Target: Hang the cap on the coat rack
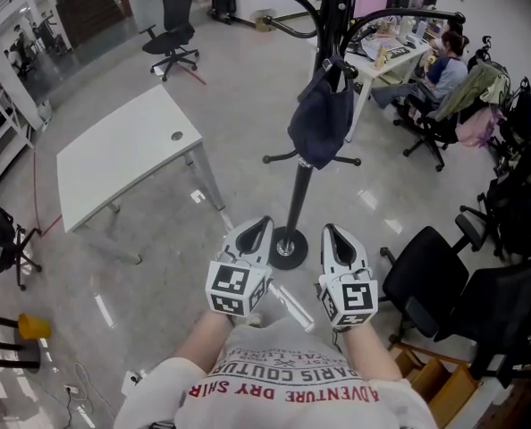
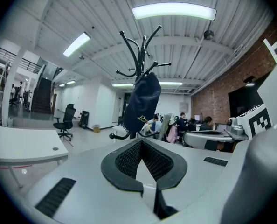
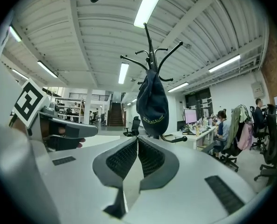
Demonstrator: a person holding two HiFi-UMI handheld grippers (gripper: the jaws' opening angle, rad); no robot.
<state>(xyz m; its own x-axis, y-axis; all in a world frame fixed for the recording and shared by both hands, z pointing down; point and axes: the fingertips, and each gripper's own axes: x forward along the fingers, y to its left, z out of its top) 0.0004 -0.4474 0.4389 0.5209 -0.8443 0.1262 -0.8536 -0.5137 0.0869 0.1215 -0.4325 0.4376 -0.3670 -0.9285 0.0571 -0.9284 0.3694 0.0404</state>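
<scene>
A dark navy cap (image 1: 323, 119) hangs from a hook of the black coat rack (image 1: 296, 199), well above the floor. The same cap (image 2: 142, 102) shows ahead in the left gripper view and again, as the cap (image 3: 152, 104), in the right gripper view, under the rack's curved hooks (image 3: 150, 59). Both grippers are held low and close to the person's chest, apart from the rack. My left gripper (image 1: 262, 228) is shut with its tips together and nothing between them. My right gripper (image 1: 329, 232) is also shut and empty.
A white table (image 1: 122, 155) stands to the left of the rack. Black office chairs (image 1: 444, 284) crowd the right side, and another chair (image 1: 173, 29) stands far back. People sit at desks (image 1: 400, 56) at the upper right. The rack's round base (image 1: 288, 247) rests on the glossy floor.
</scene>
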